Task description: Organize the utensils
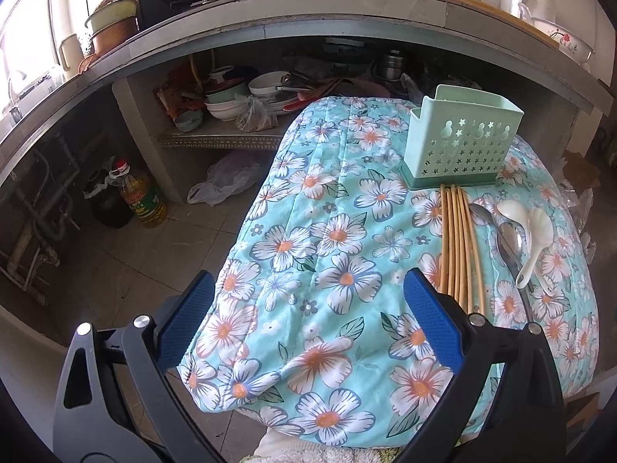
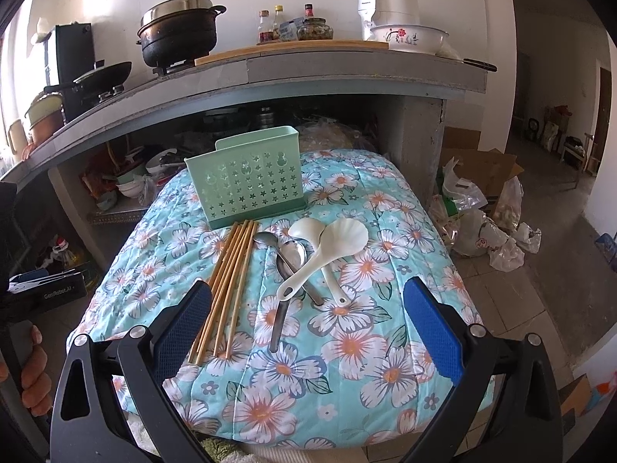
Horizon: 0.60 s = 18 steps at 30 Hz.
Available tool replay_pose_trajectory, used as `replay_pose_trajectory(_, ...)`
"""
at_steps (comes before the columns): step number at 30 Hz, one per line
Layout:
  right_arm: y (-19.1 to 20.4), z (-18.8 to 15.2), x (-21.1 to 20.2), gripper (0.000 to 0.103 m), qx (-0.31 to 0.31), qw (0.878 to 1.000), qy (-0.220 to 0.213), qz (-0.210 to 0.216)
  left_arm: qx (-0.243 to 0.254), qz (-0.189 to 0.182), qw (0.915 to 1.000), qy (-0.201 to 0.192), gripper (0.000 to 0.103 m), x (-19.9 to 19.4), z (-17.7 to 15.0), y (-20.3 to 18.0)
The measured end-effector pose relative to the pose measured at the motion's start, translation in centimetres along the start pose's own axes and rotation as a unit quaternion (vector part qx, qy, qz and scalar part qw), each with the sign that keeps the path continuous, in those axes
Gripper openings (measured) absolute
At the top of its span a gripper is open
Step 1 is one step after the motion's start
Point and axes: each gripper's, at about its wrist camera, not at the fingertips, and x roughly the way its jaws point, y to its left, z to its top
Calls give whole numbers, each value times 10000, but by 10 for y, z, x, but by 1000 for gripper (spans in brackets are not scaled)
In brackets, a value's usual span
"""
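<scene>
A mint green utensil holder [image 1: 461, 142] [image 2: 246, 177] with star cut-outs stands upright at the far end of a floral quilted surface [image 1: 308, 254] [image 2: 347, 332]. In front of it lie several wooden chopsticks [image 1: 459, 243] [image 2: 227, 281], two metal spoons [image 1: 509, 239] [image 2: 291, 262] and two white plastic spoons [image 1: 534, 231] [image 2: 327, 243], overlapping. My left gripper [image 1: 308, 316] is open above the quilt's near left part, left of the chopsticks. My right gripper [image 2: 306, 324] is open, hovering just short of the spoon handles, with nothing between its fingers.
A grey counter [image 1: 347, 19] [image 2: 327, 73] behind carries pots, pans, bottles and a white appliance. Bowls and bags crowd the shelf [image 1: 231, 115] beneath. An oil bottle [image 1: 140, 196] stands on the floor at left. Plastic bags and cardboard [image 2: 482, 208] sit right of the quilt. A hand [image 2: 32, 374] holds the other gripper's handle.
</scene>
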Motion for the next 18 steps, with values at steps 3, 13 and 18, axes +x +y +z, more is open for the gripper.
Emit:
replay_pose_trajectory(3, 3, 4, 5, 97, -145, 9998, -52, -95, 39, 12, 10000, 32, 95, 5, 4, -2)
replay_pose_trajectory(13, 7, 15, 45, 97, -696, 9970, -140, -314, 190, -7, 9992, 342, 95, 53, 11, -16)
replay_pose_trajectory(18, -15, 8, 76, 97, -401, 9991, 111, 22, 444, -337, 9977, 390, 95, 75, 8, -33)
